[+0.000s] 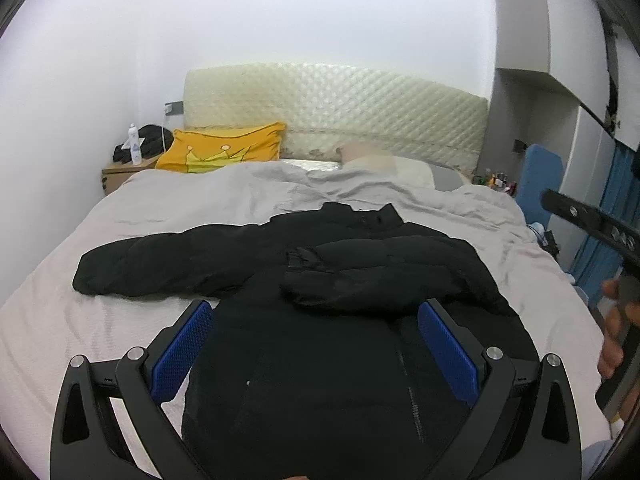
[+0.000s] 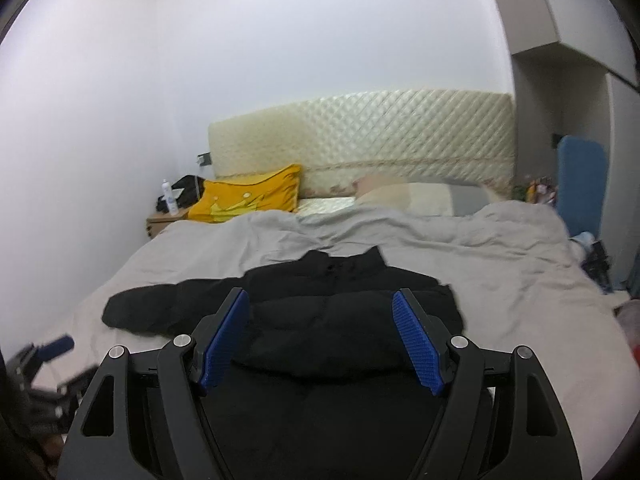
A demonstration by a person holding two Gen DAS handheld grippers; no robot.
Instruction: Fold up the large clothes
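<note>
A black puffer jacket (image 1: 304, 312) lies on the grey bed cover (image 1: 200, 208), collar toward the headboard. Its right sleeve is folded across the chest; its left sleeve (image 1: 132, 268) lies stretched out to the left. My left gripper (image 1: 316, 312) is open and empty, above the jacket's lower body. My right gripper (image 2: 320, 304) is open and empty, above the jacket (image 2: 328, 340) near the folded sleeve. The left gripper also shows blurred at the lower left of the right wrist view (image 2: 40, 360). The right gripper's body shows at the right edge of the left wrist view (image 1: 592, 224).
A yellow pillow (image 1: 224, 152) and a pale pillow (image 1: 384, 164) lie by the quilted headboard (image 1: 340, 112). A nightstand (image 1: 120, 172) with a white bottle (image 1: 134, 144) and a black bag stands at the far left. A blue board (image 1: 538, 176) and clutter stand beside the bed's right.
</note>
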